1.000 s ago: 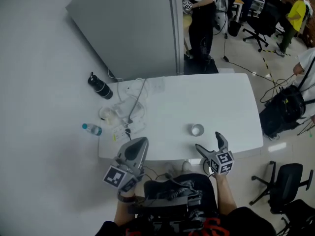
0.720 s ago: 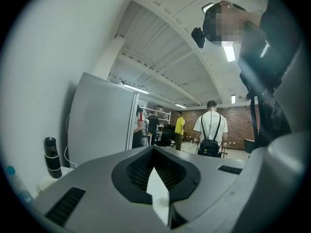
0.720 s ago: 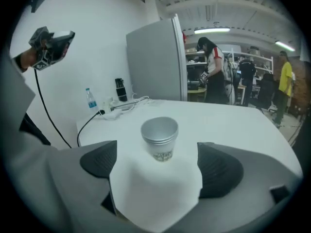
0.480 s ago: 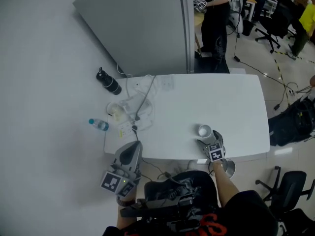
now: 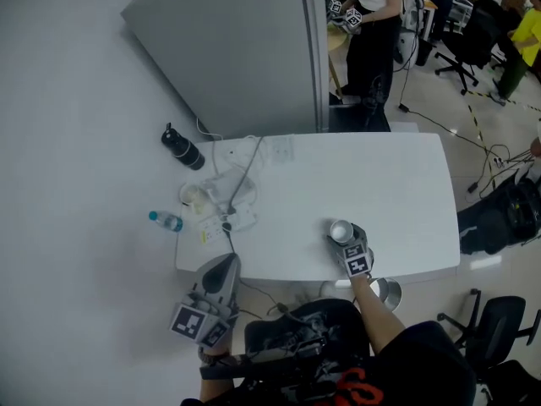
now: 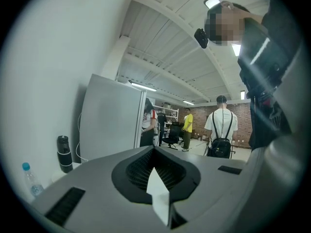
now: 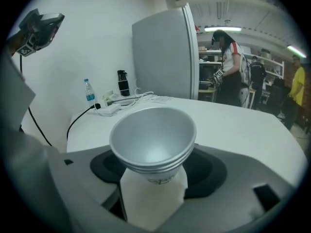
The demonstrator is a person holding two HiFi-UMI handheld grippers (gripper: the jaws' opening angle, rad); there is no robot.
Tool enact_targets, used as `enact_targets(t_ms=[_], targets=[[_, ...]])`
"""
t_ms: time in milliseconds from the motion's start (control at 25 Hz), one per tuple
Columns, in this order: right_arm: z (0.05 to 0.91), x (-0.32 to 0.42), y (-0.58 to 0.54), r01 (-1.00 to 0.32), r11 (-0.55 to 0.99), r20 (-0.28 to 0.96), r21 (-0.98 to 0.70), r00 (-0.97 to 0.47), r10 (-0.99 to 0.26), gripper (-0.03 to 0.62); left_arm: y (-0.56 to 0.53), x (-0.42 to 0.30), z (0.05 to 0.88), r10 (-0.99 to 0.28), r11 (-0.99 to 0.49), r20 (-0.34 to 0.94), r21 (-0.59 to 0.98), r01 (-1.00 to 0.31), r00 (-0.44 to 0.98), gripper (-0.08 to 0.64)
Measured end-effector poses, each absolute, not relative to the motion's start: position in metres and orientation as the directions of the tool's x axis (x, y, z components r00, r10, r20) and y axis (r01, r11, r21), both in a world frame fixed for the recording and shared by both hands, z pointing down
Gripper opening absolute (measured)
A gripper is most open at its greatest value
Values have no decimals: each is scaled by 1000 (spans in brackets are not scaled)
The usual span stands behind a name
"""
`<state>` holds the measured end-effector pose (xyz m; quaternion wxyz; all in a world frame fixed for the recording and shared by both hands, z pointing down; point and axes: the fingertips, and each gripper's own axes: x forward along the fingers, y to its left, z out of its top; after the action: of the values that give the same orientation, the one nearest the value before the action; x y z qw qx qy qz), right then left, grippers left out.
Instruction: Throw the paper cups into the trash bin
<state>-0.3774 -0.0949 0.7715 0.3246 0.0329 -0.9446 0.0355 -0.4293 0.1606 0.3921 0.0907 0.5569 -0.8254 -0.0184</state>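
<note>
Nested paper cups with a silvery inside (image 5: 340, 231) stand near the front edge of the white table (image 5: 397, 193). My right gripper (image 5: 347, 242) has just been closing its jaws and now grips the base of the cups. In the right gripper view the paper cups (image 7: 153, 140) fill the middle, mouth towards the camera, with the right gripper (image 7: 153, 198) around their lower part. My left gripper (image 5: 221, 271) hangs off the table's front left corner, shut and holding nothing; in its own view the left gripper (image 6: 158, 193) shows its tips together. A round silvery bin (image 5: 390, 293) sits on the floor under the front edge.
A black bottle (image 5: 182, 150), a water bottle (image 5: 165, 221) and a power strip with cables (image 5: 228, 205) crowd the table's left end. A grey cabinet (image 5: 245, 49) stands behind. A person (image 5: 372, 32) stands at the back; office chairs (image 5: 499, 345) stand to the right.
My right gripper dropped from in front of the table down onto the cups and narrowed its jaws around them. The left gripper sank a little at the front left corner.
</note>
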Motion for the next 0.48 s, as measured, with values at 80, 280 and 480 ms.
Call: enact_targets(t_ms=[80, 280, 480], targets=[[757, -379, -91, -58, 997, 592, -40, -806, -23, 345, 158, -428, 391, -926, 370, 124, 128, -920, -356, -8], [710, -378, -86, -23, 1000, 527, -14, -850, -12, 345, 148, -432, 391, -935, 350, 108, 150, -925, -337, -8], [649, -361, -68, -11, 1000, 435, -19, -900, -2, 345, 141, -419, 398, -954, 295, 116, 193, -936, -277, -8]])
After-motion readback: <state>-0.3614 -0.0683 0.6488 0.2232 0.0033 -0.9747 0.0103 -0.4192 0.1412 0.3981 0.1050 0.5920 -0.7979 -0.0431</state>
